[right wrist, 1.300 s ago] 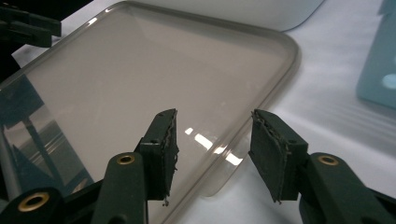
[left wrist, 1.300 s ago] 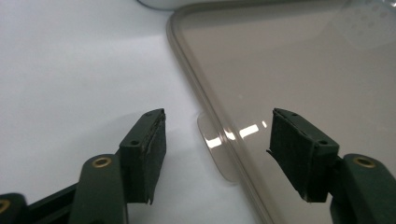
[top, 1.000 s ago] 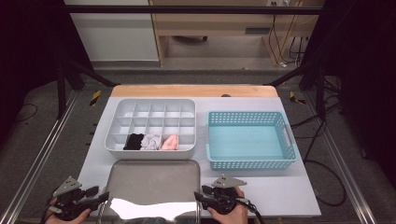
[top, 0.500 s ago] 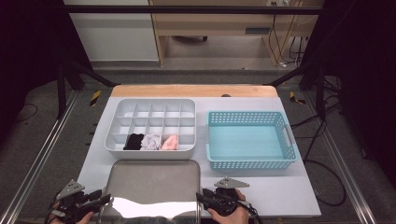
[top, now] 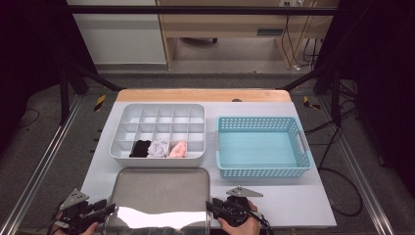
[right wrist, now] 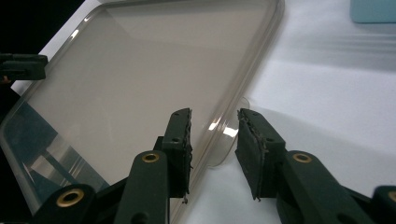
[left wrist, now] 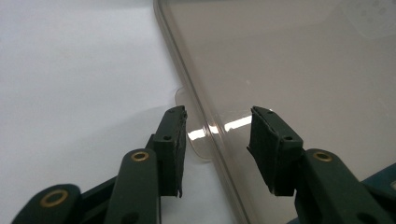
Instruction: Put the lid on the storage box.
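**High view: both grippers lined up on the clear lid, lift not yet made**

High view shows my left gripper (top: 105, 211) at about 7 o'clock on the table (top: 293, 205) and my right gripper (top: 211, 208) near 6 o'clock, one at each side edge of the clear lid (top: 161, 196). The lid lies flat on the near part of the table, just in front of the white divided box (top: 156, 131), which sits at about 11 o'clock. The blue basket (top: 262, 147) stands beside the box at about 1 o'clock and looks empty.

I judge the work in hand to be picking up the lid with both grippers, probably to set it on the box. 3 compartments in the box's near row already hold rolled cloth pieces (top: 157, 148): 1 black, 1 grey, 1 pink. The other compartments look empty.

In the left gripper view, the jaws have just been closing and now straddle the lid's rim and its small tab (left wrist: 198, 140), with clear gaps on both sides; the pads (left wrist: 175, 135) are not pressing on it. In the right gripper view, the jaws have also been closing a little and stand spread around the rim and the tab (right wrist: 229, 135) on that side, again with a gap at each pad.

So the approach looks done on both sides. Left to do, as I read it: close both grips on the tabs, lift the lid level, carry it toward 11 o'clock and seat it on the box.
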The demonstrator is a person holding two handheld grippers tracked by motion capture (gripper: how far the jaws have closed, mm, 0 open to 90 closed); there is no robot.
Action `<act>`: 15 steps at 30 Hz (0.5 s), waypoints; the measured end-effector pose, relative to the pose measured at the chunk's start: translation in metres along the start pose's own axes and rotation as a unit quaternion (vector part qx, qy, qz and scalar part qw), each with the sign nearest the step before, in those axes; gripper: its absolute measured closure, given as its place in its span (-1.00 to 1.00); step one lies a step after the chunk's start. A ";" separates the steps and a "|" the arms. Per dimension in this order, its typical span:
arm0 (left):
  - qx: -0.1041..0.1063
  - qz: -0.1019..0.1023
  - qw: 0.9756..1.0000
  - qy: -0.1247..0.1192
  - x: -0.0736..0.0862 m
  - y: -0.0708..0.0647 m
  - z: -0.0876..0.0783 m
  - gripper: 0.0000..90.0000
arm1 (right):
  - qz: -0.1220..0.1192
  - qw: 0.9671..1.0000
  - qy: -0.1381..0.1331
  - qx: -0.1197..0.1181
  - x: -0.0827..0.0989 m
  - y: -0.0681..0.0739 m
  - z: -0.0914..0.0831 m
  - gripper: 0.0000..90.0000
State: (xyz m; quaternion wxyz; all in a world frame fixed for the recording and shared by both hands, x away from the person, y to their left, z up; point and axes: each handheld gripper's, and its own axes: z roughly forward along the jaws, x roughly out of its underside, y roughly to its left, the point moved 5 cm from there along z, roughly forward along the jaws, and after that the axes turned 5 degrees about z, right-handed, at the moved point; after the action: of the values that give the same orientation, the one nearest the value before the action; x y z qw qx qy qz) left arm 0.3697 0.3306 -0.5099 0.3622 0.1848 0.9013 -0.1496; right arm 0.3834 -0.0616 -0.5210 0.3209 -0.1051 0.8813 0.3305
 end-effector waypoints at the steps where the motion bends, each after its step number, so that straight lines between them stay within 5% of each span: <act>1: -0.001 0.000 1.000 0.000 0.000 0.000 0.000 0.23 | 0.003 1.000 0.001 0.000 0.000 0.000 0.000 0.45; 9: -0.003 0.000 1.000 0.000 0.000 0.000 0.000 0.24 | 0.017 1.000 -0.005 -0.009 -0.003 0.000 -0.002 0.46; 10: -0.004 0.000 1.000 0.000 0.000 0.000 0.000 0.25 | 0.016 1.000 -0.009 -0.014 -0.004 0.000 -0.002 0.66; 11: -0.004 0.000 1.000 0.000 0.000 0.000 0.000 0.25 | 0.053 0.995 -0.003 -0.088 -0.005 0.007 -0.003 0.66; 12: -0.004 0.000 1.000 0.000 0.000 0.000 0.000 0.25 | 0.101 0.985 0.009 -0.139 -0.005 0.017 -0.002 0.63; 13: -0.004 0.000 1.000 -0.001 0.000 0.000 0.000 0.25 | 0.066 0.991 0.016 -0.112 -0.003 0.022 0.002 0.56; 14: -0.003 0.000 1.000 -0.001 0.000 0.000 0.000 0.25 | -0.006 0.998 0.018 -0.067 -0.001 0.026 0.007 0.54; 15: -0.003 0.000 1.000 -0.001 0.000 0.000 0.000 0.26 | -0.038 0.997 0.027 -0.054 0.001 0.030 0.012 0.54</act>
State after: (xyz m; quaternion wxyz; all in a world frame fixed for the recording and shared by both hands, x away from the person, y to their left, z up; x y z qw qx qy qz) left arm 0.3693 0.3311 -0.5099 0.3637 0.1835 0.9013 -0.1474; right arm 0.3768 -0.0304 -0.5129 0.3031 -0.1642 0.8661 0.3620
